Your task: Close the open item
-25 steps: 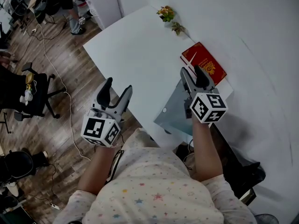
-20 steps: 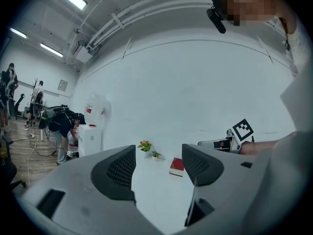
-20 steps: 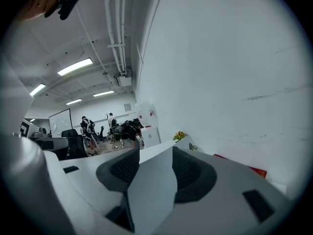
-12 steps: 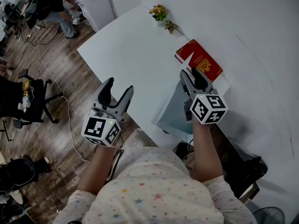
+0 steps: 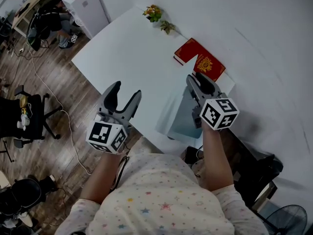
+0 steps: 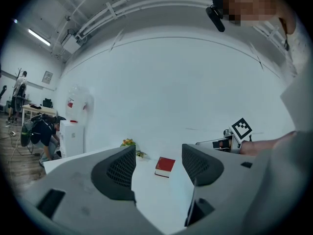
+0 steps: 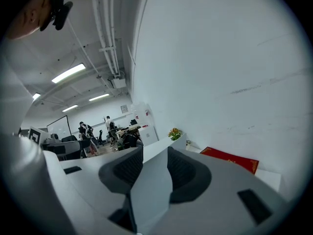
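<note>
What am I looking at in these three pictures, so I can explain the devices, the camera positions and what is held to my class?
A person holds two hand tools with pinching jaws. The head view looks down from the person's head; the other two cameras ride on the tools and look along their jaws. On the white table are a red book and small flowers. The right gripper pinches a thin grey panel, apparently the open item's lid. The left gripper is open and empty.

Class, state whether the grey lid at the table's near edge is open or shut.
Open: the grey lid stands raised, not folded flat, its edge between the right gripper's jaws.
</note>
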`<state>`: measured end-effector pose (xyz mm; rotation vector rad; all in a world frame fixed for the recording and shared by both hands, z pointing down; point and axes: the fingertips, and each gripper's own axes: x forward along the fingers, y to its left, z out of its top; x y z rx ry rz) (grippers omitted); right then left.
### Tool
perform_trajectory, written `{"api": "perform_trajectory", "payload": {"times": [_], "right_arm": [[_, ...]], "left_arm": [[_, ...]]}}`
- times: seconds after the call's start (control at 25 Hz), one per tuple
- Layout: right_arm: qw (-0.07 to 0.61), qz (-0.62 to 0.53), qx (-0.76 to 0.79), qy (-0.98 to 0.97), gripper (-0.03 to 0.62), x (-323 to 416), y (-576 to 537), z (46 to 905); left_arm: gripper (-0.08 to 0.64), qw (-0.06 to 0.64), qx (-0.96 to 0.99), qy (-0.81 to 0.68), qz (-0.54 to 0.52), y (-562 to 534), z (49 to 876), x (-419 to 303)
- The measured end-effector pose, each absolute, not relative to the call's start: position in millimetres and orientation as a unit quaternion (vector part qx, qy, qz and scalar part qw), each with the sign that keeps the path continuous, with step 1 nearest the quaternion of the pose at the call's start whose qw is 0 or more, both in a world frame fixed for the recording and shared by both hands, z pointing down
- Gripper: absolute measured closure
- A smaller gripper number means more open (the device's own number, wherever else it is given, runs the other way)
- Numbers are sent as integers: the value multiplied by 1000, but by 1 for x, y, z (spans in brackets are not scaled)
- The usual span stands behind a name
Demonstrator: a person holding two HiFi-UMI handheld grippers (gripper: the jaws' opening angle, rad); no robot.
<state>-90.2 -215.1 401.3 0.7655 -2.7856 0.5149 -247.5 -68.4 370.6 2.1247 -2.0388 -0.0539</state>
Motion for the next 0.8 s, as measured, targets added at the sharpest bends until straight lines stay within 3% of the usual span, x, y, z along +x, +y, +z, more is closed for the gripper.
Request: {"api": "perform_trajectory", "payload": {"times": [0.8], "right_arm": [[128,191,351,-908,465,-3,-222,424]], "left_arm": [[267,124,815,-566,-4,-138,389,-163]]}}
